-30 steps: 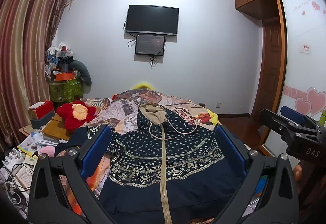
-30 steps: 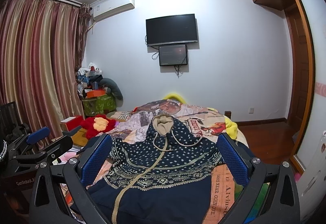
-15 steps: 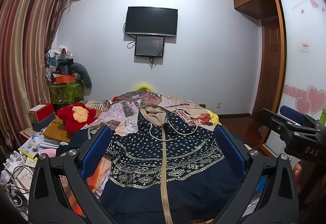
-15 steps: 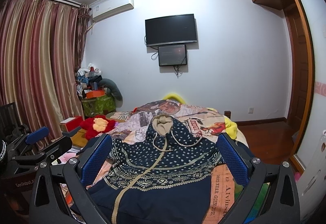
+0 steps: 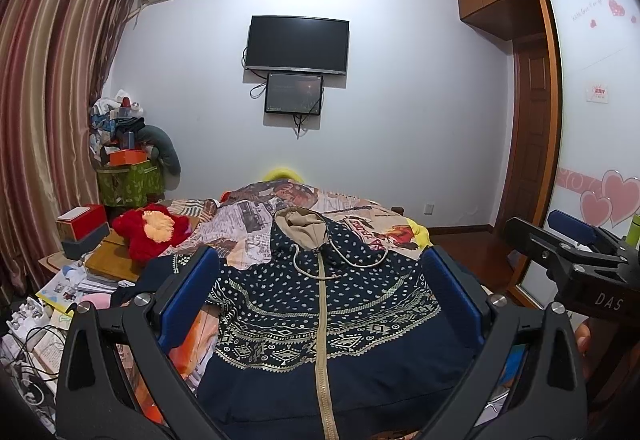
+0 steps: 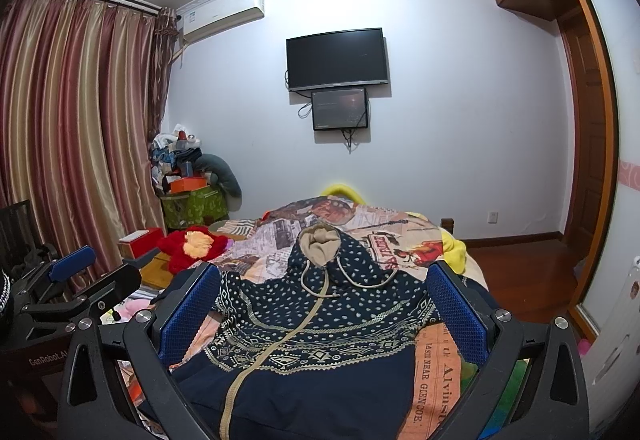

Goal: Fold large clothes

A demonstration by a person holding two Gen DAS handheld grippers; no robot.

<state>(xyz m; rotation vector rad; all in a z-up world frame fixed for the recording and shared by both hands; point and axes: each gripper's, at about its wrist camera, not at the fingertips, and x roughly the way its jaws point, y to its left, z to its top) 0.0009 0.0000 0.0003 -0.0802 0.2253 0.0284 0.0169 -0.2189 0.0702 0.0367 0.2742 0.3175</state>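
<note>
A navy hooded jacket (image 5: 320,304) with white dots, a patterned band and a tan zip lies spread face up on the bed, hood (image 5: 302,226) pointing to the far wall. The same jacket (image 6: 316,320) fills the middle of the right wrist view. My left gripper (image 5: 320,280) hangs open above the jacket's lower half, nothing between its blue pads. My right gripper (image 6: 320,280) is likewise open and empty above it. Each gripper also shows in the other's view: the right one (image 5: 576,252) at the right edge, the left one (image 6: 76,280) at the left edge.
The bed carries a newspaper-print cover (image 5: 248,220). A red plush toy (image 5: 152,232) and boxes sit on a low table at the left, with papers and cables (image 5: 36,324) below. Curtains (image 6: 72,128) hang left; a wardrobe door (image 5: 596,128) stands right. A TV (image 5: 296,44) is on the far wall.
Both views have shifted only slightly; the left wrist view has tilted a little upward. The jacket lies as before and both grippers stay open.
</note>
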